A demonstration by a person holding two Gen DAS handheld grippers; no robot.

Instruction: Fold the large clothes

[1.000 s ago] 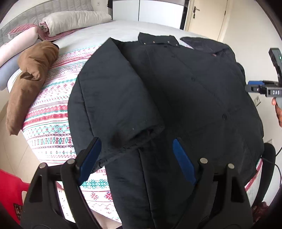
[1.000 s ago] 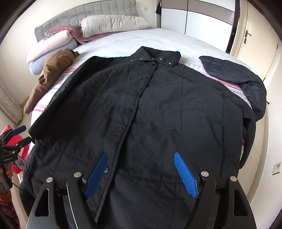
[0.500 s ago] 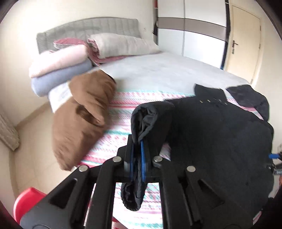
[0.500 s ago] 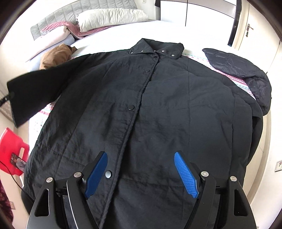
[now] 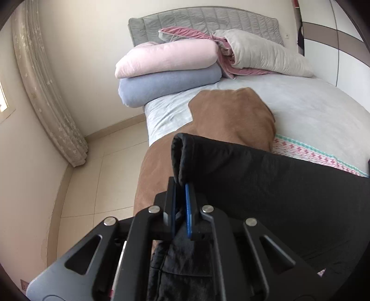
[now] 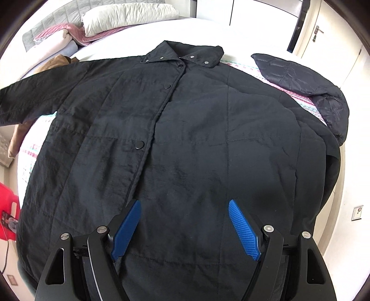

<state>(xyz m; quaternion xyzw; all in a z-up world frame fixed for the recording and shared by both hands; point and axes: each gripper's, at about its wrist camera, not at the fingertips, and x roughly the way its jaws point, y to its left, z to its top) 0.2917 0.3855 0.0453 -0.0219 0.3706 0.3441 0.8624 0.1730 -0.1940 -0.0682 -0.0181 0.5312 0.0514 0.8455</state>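
Left wrist view: left gripper (image 5: 182,185) has its jaws pressed together, pinching the cuff end of the black coat's sleeve (image 5: 266,176). Sleeve runs off to the right, held up over the brown garment (image 5: 233,115) that lies at the bed's near edge. Behind it, pink pillow (image 5: 166,59) stacked on a blue pillow (image 5: 168,83), grey-white pillow (image 5: 263,55) on a pink blanket next to them, grey headboard (image 5: 203,20) against the wall. Curtain (image 5: 46,85) hangs at left, tiled floor (image 5: 92,176) below.

Right wrist view: right gripper (image 6: 185,228) hovers over the lower front of the black coat (image 6: 196,139), jaws spread wide, blue pads apart, nothing between them. Coat lies front-up and snapped shut across the bed (image 6: 208,30), collar toward the pillows, hem toward the camera. Its sleeve (image 6: 34,97) on the left side of the picture is stretched out sideways past the bed edge. A dark quilted jacket (image 6: 307,83) lies bunched on the bed just beside the coat's other shoulder. Red object (image 6: 7,208) on the floor at far left.
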